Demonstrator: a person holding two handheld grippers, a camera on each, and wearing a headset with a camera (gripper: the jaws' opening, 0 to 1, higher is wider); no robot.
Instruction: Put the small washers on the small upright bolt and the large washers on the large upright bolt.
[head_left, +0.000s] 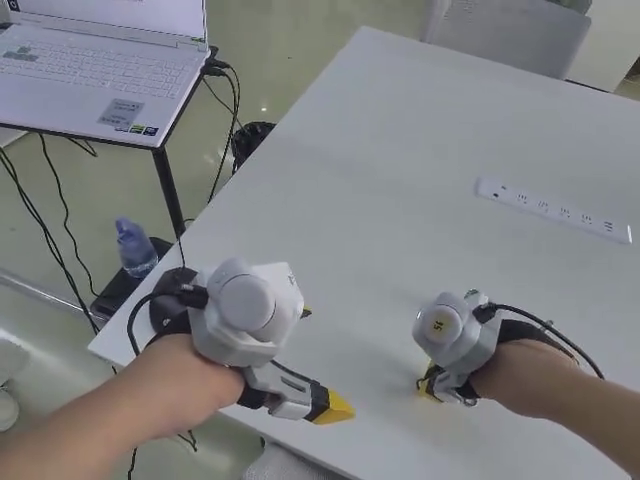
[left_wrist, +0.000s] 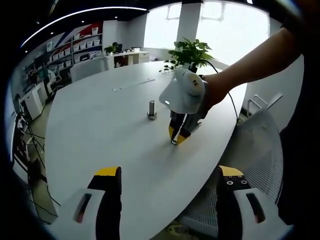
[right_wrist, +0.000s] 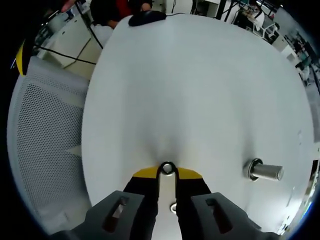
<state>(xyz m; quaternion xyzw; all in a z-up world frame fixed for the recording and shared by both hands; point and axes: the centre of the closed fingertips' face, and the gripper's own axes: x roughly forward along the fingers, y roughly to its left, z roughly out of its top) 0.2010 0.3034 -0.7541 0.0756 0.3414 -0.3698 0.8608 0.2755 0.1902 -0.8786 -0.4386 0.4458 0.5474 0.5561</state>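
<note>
Washer (right_wrist: 167, 168): clamped at the tips of right claw (right_wrist: 168, 176), down at the surface (head_left: 420, 180).
Right hand (head_left: 522, 376): reaches in from the right, holding its claw tilted steeply down.
Left claw (left_wrist: 167, 197): jaws wide apart, nothing between them, aimed across at right claw.
Left hand (head_left: 172, 385): wrapped round the handle at the near edge.
Bolt (right_wrist: 265, 171): upright, near right claw, not touching it.

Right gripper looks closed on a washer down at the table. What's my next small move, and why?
Probably lift the right gripper straight up a little. Its fingers look shut on a washer, tips at the table, and the upright bolt stands apart to one side, so the washer must rise above the bolt's top first.
</note>
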